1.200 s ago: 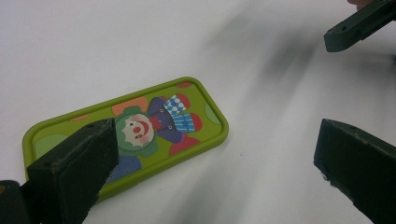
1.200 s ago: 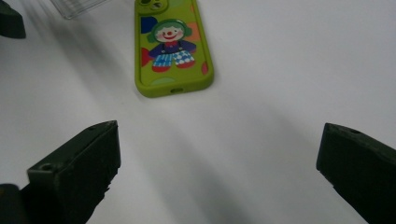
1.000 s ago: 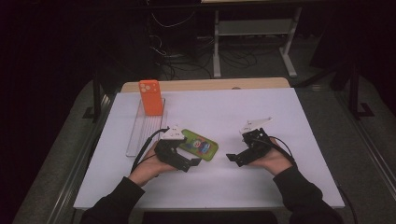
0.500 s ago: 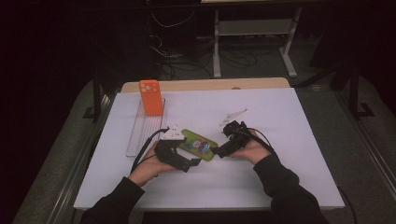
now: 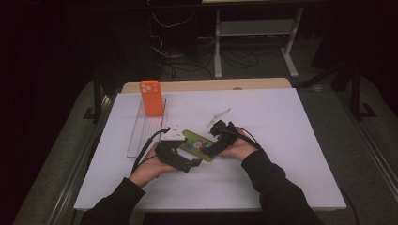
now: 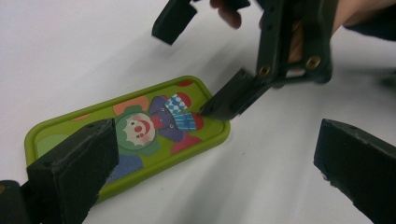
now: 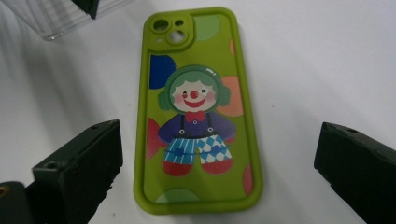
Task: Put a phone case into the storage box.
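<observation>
A green phone case [image 5: 199, 146] with a clown printed on it lies flat, back up, on the white surface [image 5: 281, 122], just below the middle of the high view. The left tool [image 5: 180, 159] sits at the case's lower left edge, jaws spread wide with nothing between them. The right tool [image 5: 211, 149] comes in from the right, also released; in the left gripper view one of its jaw tips rests at the case's end by the clown's feet. An orange phone [image 5: 151, 97] stands upright in a clear rack [image 5: 143, 133] toward the upper left of the frame, well apart from both tools
</observation>
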`<state>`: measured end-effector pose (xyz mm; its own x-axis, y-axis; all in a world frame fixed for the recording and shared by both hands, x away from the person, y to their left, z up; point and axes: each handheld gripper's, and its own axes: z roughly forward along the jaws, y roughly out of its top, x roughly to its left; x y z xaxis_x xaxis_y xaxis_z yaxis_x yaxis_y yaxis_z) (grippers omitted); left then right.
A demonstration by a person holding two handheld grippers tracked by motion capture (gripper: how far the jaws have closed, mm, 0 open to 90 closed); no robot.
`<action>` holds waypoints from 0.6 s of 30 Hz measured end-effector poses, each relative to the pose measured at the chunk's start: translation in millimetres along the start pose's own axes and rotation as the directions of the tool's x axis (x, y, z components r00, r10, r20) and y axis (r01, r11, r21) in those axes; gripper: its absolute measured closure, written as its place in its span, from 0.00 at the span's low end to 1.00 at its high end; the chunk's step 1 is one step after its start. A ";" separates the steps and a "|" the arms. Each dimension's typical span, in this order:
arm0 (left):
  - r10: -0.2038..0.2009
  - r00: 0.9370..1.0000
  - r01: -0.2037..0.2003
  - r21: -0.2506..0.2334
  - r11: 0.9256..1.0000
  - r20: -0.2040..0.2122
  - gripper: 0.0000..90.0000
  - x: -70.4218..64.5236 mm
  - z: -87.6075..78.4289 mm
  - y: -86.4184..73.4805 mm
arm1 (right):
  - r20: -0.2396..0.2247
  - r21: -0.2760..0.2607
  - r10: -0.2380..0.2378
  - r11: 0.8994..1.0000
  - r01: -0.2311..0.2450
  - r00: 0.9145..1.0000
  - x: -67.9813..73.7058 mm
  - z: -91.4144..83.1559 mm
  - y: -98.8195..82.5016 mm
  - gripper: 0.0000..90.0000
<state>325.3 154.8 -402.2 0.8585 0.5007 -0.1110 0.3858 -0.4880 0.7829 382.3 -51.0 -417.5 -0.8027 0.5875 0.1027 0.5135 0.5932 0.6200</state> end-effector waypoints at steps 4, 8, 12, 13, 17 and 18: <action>-0.003 1.000 0.003 -0.002 1.000 0.002 0.00 -0.1 0.5 -0.1 | 0.003 0.022 -0.016 1.000 0.016 1.000 2.7 9.8 -0.2 0.01; -0.004 1.000 0.004 -0.004 1.000 0.003 0.00 0.2 0.2 0.1 | 0.009 0.045 -0.038 0.998 0.037 0.999 3.9 17.3 -0.8 0.03; -0.005 1.000 0.005 -0.006 1.000 0.002 0.00 0.7 0.1 0.1 | 0.016 0.054 -0.065 0.996 0.064 0.998 4.3 23.0 -1.9 0.06; -0.005 1.000 0.005 -0.007 1.000 0.002 0.00 0.7 0.2 0.1 | 0.020 0.055 -0.073 0.996 0.072 0.997 4.7 24.3 -2.2 0.07; -0.012 1.000 0.012 -0.010 1.000 0.004 0.00 0.6 0.5 -0.3 | 0.024 0.074 -0.093 0.993 0.091 0.995 6.6 27.6 -3.0 0.09; -0.013 1.000 0.013 -0.011 1.000 0.003 0.00 0.7 0.6 -0.4 | 0.024 0.076 -0.093 0.993 0.091 0.995 7.3 28.4 -3.2 0.09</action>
<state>326.0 154.9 -402.9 0.8545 0.5046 -0.1234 0.3936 -0.4739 0.7878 383.4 -33.0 -440.9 -0.8394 0.5430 0.0256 0.4599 0.6843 0.5658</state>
